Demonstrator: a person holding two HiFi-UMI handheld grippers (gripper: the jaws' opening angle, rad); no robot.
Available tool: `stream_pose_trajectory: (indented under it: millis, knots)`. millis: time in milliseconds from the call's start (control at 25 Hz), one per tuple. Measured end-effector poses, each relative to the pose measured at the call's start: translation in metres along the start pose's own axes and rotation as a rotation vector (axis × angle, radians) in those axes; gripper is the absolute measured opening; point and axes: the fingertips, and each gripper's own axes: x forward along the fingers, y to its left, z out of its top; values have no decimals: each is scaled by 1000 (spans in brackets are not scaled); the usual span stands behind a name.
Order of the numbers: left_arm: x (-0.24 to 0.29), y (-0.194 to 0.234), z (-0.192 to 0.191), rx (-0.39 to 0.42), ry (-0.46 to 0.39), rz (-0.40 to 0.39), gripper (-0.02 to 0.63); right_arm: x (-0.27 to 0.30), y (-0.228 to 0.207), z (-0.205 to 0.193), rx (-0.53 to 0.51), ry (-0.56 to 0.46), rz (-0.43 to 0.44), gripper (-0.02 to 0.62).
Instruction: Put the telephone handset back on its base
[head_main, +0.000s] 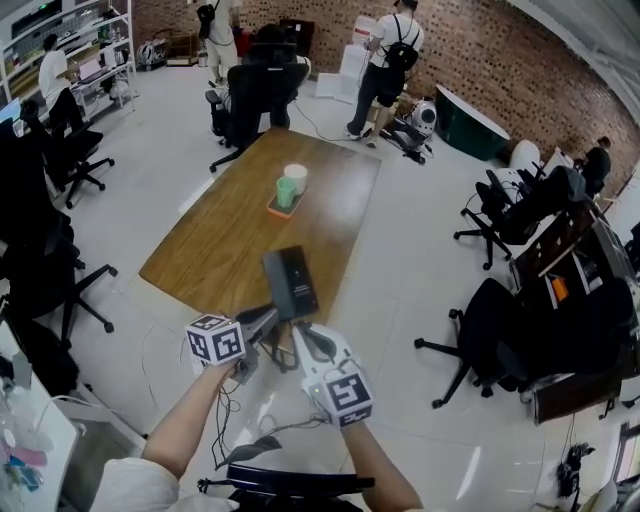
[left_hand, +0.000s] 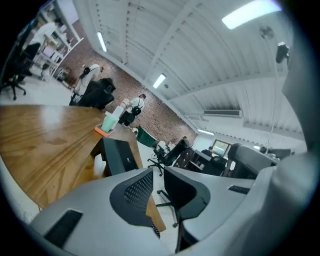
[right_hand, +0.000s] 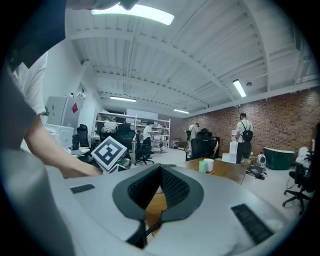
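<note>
A black boxy unit (head_main: 290, 282) stands tilted at the near edge of the wooden table (head_main: 230, 240); I cannot make out a separate handset on it. In the left gripper view the same black unit (left_hand: 118, 155) sits just beyond the jaws. My left gripper (head_main: 268, 322) hovers just short of the unit's near end; its jaws (left_hand: 158, 173) stand a narrow gap apart with only floor showing between them. My right gripper (head_main: 303, 336) is beside it, right of the left one. Its dark pads meet at the tips (right_hand: 160, 169) with nothing visibly held.
A green cup (head_main: 286, 192) and a white cup (head_main: 296, 178) stand on an orange coaster mid-table. Black office chairs (head_main: 480, 340) ring the table, and one sits at the far end (head_main: 255, 95). People stand at the back by the brick wall (head_main: 385, 65). Cables lie on the floor below my arms (head_main: 235, 420).
</note>
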Motion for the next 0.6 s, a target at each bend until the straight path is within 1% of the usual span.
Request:
stream_pose_trajectory:
  millis: [120, 200, 240, 280, 400, 600]
  knots:
    - [-11, -39, 10, 188, -42, 13, 64, -13, 2, 6, -12, -21, -2, 3]
    - [-17, -63, 15, 265, -68, 14, 64, -21, 5, 8, -30, -32, 6, 5]
    - [-21, -74, 17, 292, -81, 14, 43, -26, 7, 8, -42, -38, 13, 5]
    - [-25, -84, 20, 314, -95, 14, 37, -30, 10, 10, -46, -47, 18, 5]
    - [-38, -114, 25, 376, -130, 14, 37, -45, 17, 20, -40, -75, 14, 5]
    - [-64, -165, 21, 459, -179, 25, 37, -73, 28, 20, -64, -99, 36, 5]
